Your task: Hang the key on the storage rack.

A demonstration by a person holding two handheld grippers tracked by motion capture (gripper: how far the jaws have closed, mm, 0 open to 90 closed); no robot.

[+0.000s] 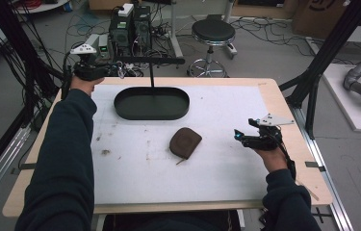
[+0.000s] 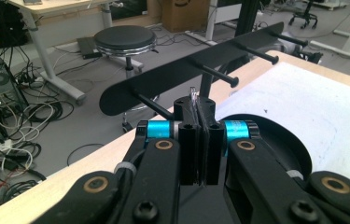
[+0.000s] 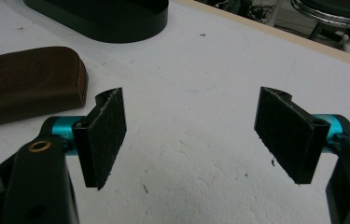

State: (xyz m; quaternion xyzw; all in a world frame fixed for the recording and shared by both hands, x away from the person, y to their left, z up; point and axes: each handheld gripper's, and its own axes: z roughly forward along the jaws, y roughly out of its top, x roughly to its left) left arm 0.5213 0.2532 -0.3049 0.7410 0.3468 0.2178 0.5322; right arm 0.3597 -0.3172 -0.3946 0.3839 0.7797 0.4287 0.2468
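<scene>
Key ring (image 2: 193,94) pinched in left tool (image 2: 194,105) by peg rack (image 2: 196,70), right tool (image 3: 191,135) spread wide — brown pouch (image 1: 185,143) (on mat) nearby

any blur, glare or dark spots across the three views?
High view: dim, soft, low in detail; black tray nearly featureless. Left gripper view: left tool sharp up close, shut on a thin clear ring, peg rack sharp, far floor slightly soft. Right gripper view: right tool open, brown pouch slightly blurred; no strong glare.

Thin shiny item (image 2: 194,95) pinched between left gripper (image 2: 195,140) jaws, too small to identify, brown pouch (image 3: 28,84) cut by right gripper view's left edge, stool (image 3: 336,14) cropped at top.
</scene>
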